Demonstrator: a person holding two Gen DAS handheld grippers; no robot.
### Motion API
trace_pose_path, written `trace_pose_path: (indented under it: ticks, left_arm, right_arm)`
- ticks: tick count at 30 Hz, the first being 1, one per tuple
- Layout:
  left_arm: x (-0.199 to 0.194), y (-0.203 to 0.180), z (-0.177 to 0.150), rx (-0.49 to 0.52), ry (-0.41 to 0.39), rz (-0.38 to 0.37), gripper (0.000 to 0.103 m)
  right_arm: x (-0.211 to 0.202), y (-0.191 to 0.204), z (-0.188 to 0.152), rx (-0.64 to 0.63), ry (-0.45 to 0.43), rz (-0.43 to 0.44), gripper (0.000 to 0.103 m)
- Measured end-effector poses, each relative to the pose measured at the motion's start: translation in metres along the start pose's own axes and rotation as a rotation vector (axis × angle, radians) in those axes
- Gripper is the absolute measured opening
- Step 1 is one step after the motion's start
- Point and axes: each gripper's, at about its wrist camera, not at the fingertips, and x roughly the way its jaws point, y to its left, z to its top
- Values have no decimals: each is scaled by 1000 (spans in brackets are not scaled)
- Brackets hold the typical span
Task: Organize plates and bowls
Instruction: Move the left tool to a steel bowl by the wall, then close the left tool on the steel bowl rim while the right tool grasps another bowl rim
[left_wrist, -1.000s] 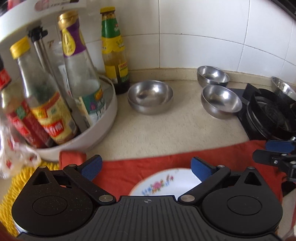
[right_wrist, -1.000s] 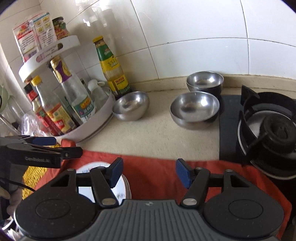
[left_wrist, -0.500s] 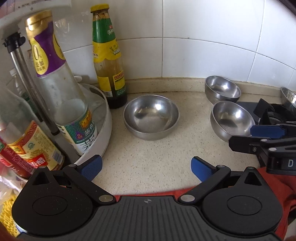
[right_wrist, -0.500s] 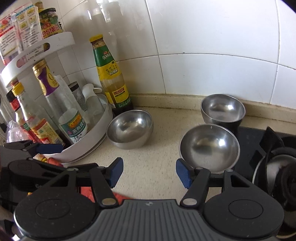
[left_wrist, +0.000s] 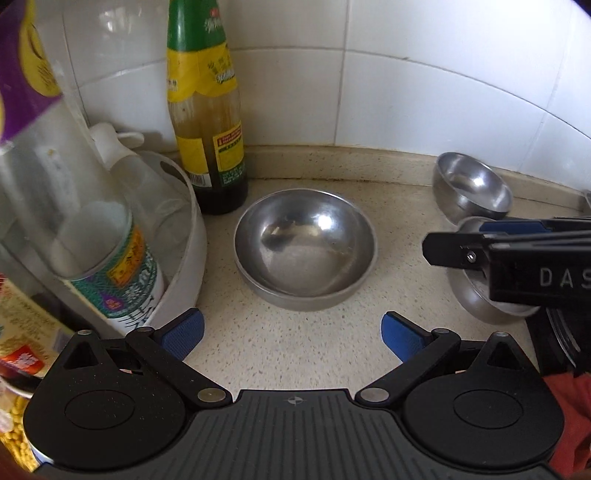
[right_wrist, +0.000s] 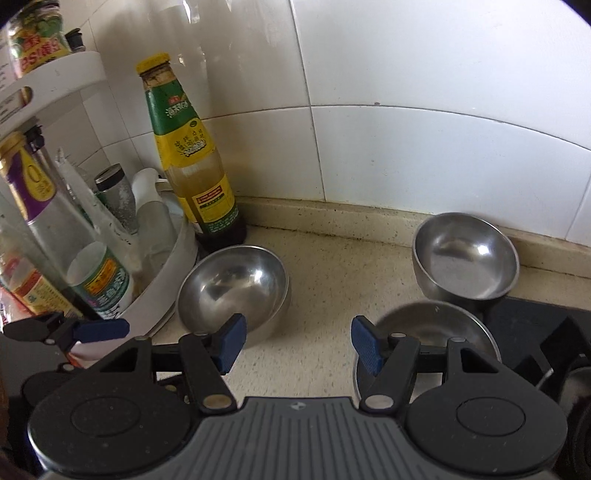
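Stainless steel, three bowls, all upright on the speckled worktop (left_wrist: 295, 350) against a white tiled wall. Left bowl (left_wrist: 306, 245) directly ahead of the left claw (left_wrist: 291, 332), centred between its blue pads, near but not touched; sauce bottle (left_wrist: 207, 122) just behind it, white rack (left_wrist: 184, 236) of bottles just to its left. Left claw released, jaws spread wide, nothing between them. Right claw (right_wrist: 295, 345) likewise released, about half spread, nothing held. Near bowl (right_wrist: 424, 328) just ahead of the right claw and offset toward its right finger, rim partly hidden behind that finger; contact not determinable. Rear bowl (right_wrist: 465, 266) behind it, close to the wall, beside the black hob (right_wrist: 535, 332). In the left view, right claw seen from the side, above the near bowl. Round bowls, so no long axis; grip plausible only across a rim wall. Judgement: left hand nearer the left bowl, right hand nearer the near bowl, each lined for its own pick. Deciding relation: left bowl wider than the present pad gap appears, so one pad inside the rim and one outside likely needed rather than a straddle. Risk: slick steel slipping, or bowl pushed against the bottle.
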Motion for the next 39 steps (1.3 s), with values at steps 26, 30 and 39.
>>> trace_pose_path:
  ticks: [26, 30, 39]
  left_arm:
    - [36, 40, 10, -362, 12, -38, 102]
    - [47, 34, 13, -351, 35, -6, 102]
    - [56, 25, 6, -286, 97, -40, 98]
  right_arm:
    - [104, -13, 33, 89, 160, 157, 47]
    - [113, -11, 29, 91, 197, 158, 39]
    - [116, -8, 18, 106, 241, 191, 24]
